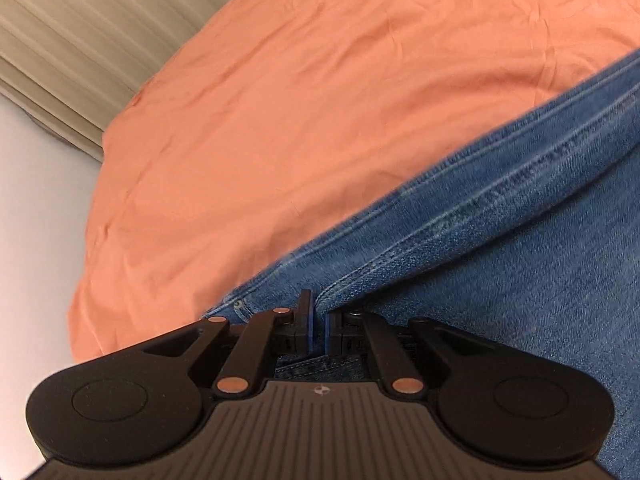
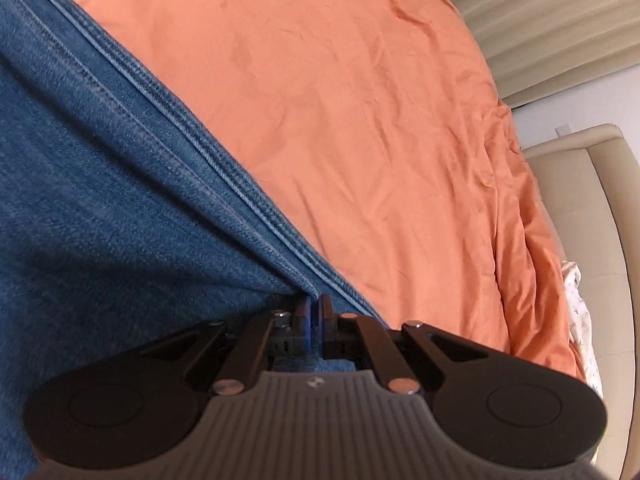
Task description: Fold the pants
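Blue denim pants fill the right and lower part of the left wrist view, their stitched edge running diagonally over an orange bed sheet. My left gripper is shut on the pants edge, denim pinched between its jaws. In the right wrist view the same pants fill the left side. My right gripper is shut on the pants edge too. The cloth stretches taut between both grippers, lifted above the sheet.
The orange sheet covers a bed. Beige pleated curtains hang beyond its far edge, also in the right wrist view. A cream padded headboard and a white patterned cloth lie at the bed's right side.
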